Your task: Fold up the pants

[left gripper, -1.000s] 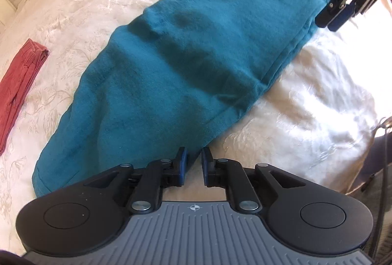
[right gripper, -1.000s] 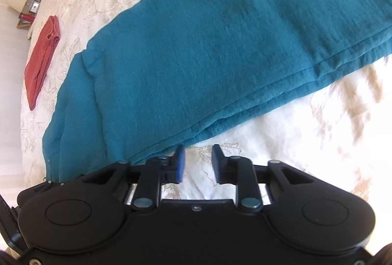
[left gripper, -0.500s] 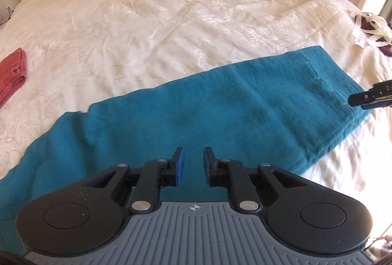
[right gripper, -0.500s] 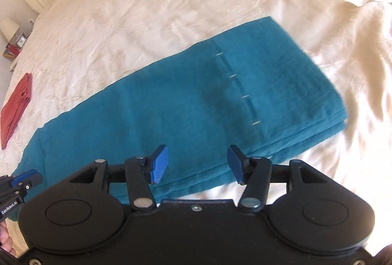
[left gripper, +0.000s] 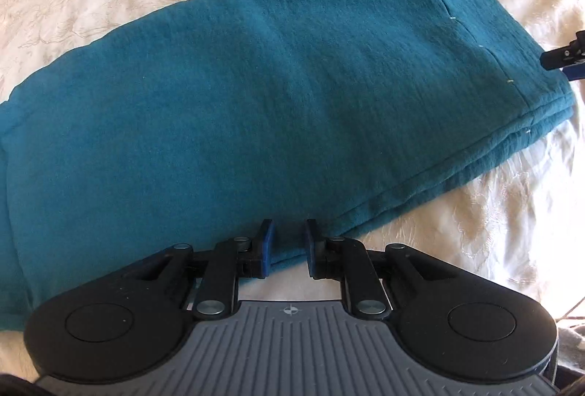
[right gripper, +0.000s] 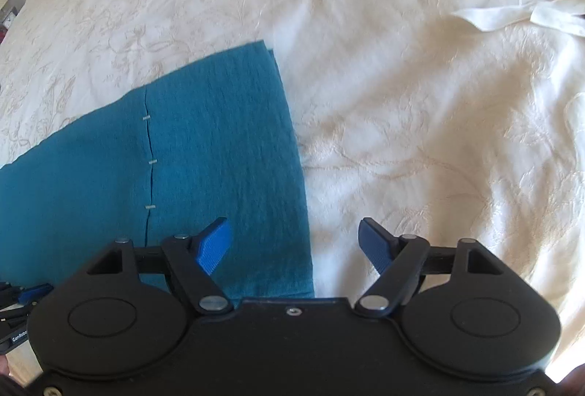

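Teal pants (left gripper: 292, 96) lie flat on the cream bed (right gripper: 402, 140), folded lengthwise. Left gripper (left gripper: 289, 244) sits at the near long edge, fingers at a narrow gap, nothing pinched. Right gripper (right gripper: 295, 242) is over the pants' end edge, fingers spread wide, holding nothing.

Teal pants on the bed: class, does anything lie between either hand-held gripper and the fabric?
Nothing visible does. The left hand-held gripper sits at the near edge of the teal pants; the right hand-held gripper, open, straddles their end edge.
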A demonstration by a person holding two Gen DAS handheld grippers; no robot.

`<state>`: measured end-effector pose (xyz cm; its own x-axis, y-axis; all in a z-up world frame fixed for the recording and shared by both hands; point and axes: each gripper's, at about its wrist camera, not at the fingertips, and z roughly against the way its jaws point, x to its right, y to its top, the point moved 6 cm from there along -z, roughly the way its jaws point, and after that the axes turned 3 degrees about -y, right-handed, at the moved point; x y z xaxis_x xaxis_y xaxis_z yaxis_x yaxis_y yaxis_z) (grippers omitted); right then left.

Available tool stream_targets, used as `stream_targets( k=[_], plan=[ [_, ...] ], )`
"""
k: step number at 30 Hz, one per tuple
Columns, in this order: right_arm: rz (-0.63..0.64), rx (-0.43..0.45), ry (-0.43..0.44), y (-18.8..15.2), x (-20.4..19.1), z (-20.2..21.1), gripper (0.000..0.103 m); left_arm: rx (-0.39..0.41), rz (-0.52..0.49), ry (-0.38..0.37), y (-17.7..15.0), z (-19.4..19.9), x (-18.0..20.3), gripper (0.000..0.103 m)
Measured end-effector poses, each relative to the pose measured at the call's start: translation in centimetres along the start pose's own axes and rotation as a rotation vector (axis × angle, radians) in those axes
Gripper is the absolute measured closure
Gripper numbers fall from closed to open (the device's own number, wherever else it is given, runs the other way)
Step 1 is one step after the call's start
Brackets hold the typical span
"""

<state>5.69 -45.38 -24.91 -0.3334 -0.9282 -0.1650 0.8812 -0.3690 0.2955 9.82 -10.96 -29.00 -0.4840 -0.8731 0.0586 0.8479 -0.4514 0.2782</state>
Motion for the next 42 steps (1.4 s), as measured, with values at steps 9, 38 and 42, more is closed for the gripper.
stream_targets(
  k=[9,38,42],
  plan=[
    [0.055,-0.034,0.090,-2.6,-0.1,2.2,0.094,0.034,-0.019,0.036,0.3,3.3,-0.2,0.086],
    [-0.190,-0.068,0.472,2.1,0.5,-1.7,0.089,0.106,0.049,0.082,7.0,1.6,0.8,0.084],
    [-0.208,-0.038,0.477,3.0,1.1,0.4,0.090,0.112,0.020,0.092,9.2,-1.1,0.9,0.084]
  ],
)
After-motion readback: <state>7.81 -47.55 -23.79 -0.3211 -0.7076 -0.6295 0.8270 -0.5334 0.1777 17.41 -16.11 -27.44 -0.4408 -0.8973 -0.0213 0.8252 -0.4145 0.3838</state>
